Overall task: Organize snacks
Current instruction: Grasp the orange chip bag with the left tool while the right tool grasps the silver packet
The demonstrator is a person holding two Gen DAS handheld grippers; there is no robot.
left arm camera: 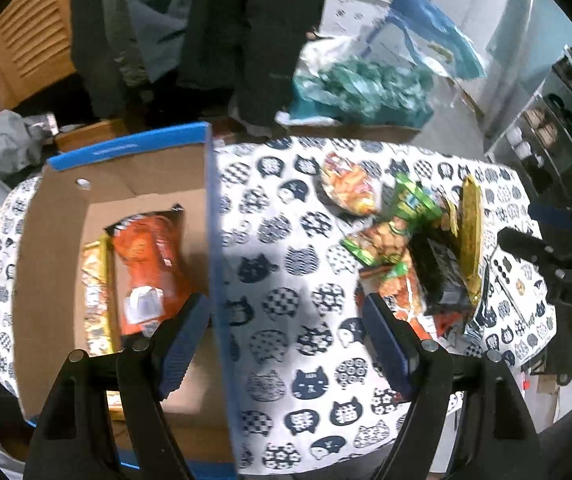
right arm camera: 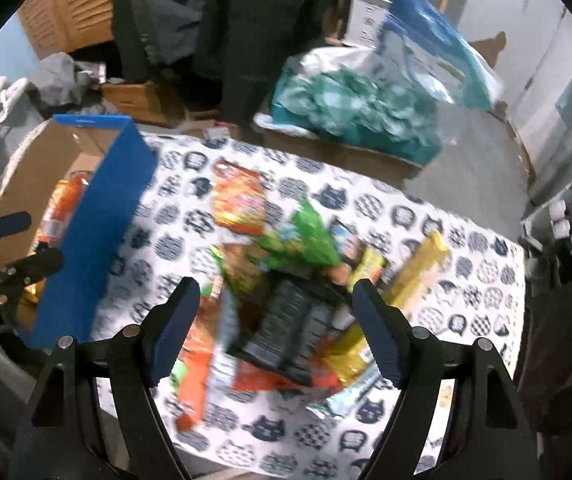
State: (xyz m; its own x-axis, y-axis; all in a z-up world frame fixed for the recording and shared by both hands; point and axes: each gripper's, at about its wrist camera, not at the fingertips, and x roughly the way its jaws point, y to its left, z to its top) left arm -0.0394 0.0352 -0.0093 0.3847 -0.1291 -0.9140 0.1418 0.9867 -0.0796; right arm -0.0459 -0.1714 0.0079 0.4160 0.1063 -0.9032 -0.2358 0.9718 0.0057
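- Hovering above the cat-print tablecloth (left arm camera: 286,280): left gripper (left arm camera: 286,332), blue ribbed pads spread wide, nothing between them, straddling the right wall of the cardboard box (left arm camera: 157,168)
- Hanging over the snack pile (right arm camera: 286,288), right of the cardboard box: right gripper (right arm camera: 275,320), pads likewise wide apart, gripping nothing, packets blurred beneath
- Lying inside the cardboard box: glossy orange packet (left arm camera: 149,264) with a crinkled dark top seam, and touching its left side a long yellow packet (left arm camera: 95,300)
- Heaped well right of the cardboard box: shiny green foil bag (left arm camera: 414,200), rounded orange-and-red pouch (left arm camera: 348,186), flat black ridged pack (right arm camera: 290,320), slim gold bar-shaped wrapper (right arm camera: 418,272)
- Built of plain brown corrugated board inside, bright blue outside; small round hole in the far wall; open top, upright walls
- Covered in white fabric printed with navy cat heads, patterned in checks and scales; tabletop apparently rounded at the far edge
- Beyond the cardboard box: dark coats (left arm camera: 221,32) hanging, slatted wooden door (left arm camera: 25,48), crumpled grey cloth (left arm camera: 9,140)
- Further right of it: rumpled teal plastic (left arm camera: 362,88) in a brown carton, blue-and-clear bag (left arm camera: 426,28), grey floor, metal shelving (left arm camera: 554,120) holding small jars
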